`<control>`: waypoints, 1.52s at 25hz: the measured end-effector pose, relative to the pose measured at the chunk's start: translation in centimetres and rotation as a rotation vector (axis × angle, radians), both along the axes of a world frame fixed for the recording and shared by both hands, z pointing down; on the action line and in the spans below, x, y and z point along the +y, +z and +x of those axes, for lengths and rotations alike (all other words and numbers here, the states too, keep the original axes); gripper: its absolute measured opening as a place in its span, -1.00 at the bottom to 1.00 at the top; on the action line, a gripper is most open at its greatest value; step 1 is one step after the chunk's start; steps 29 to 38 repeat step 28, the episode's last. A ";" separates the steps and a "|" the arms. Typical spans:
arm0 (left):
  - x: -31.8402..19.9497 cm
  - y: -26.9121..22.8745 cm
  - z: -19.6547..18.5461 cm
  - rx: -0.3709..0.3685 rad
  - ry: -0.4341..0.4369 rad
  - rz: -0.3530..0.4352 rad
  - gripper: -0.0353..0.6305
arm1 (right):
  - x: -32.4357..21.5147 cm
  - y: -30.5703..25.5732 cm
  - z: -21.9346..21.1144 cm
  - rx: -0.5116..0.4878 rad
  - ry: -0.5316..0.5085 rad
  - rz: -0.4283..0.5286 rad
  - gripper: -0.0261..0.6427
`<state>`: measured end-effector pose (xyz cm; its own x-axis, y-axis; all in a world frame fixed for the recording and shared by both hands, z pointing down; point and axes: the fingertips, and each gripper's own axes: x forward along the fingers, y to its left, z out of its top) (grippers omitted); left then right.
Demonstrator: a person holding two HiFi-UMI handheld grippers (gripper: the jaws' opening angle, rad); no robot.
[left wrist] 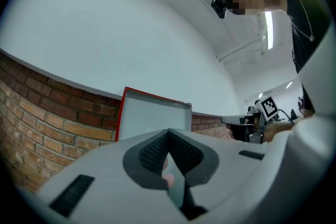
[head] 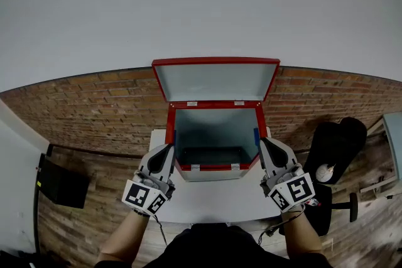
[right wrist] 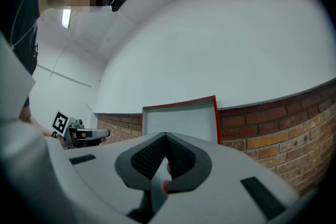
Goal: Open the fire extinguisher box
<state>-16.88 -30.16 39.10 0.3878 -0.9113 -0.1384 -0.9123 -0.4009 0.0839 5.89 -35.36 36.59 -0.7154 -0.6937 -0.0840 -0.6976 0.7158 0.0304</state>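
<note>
Nearest to us, we hold the left gripper (head: 170,149) and the right gripper (head: 263,141) out over a white table (head: 207,201), one on each side. Looking along the left gripper, we see its jaws pressed together at the tips with nothing caught between them. The right gripper is the same: jaws closed tip to tip and empty.

Between the two grippers stands the fire extinguisher box (head: 215,173), red-edged with a grey inside, on the far part of the table. The left gripper's tips lie just beside the box's left wall and the right gripper's tips just beside its right wall; we cannot tell whether either one touches.

The box is open. Its lid (head: 215,81) is swung up and back on the rear edge, its pale inner face turned toward us.

To our right, off the table, a black chair (head: 336,146) stands on the wooden floor (head: 100,223). Behind the lid runs a brick wall (head: 94,103), and above that a plain white wall (head: 201,3).
</note>
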 end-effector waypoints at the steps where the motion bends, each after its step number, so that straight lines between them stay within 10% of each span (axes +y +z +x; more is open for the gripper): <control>1: 0.4 0.5 0.3 0.004 0.005 -0.009 -0.75 | 0.3 0.5 0.0 -0.001 0.003 -0.013 -0.87; 38: 4.3 6.8 4.4 0.030 0.057 -0.131 -0.75 | 5.3 8.8 -1.1 0.045 -0.009 -0.164 -0.87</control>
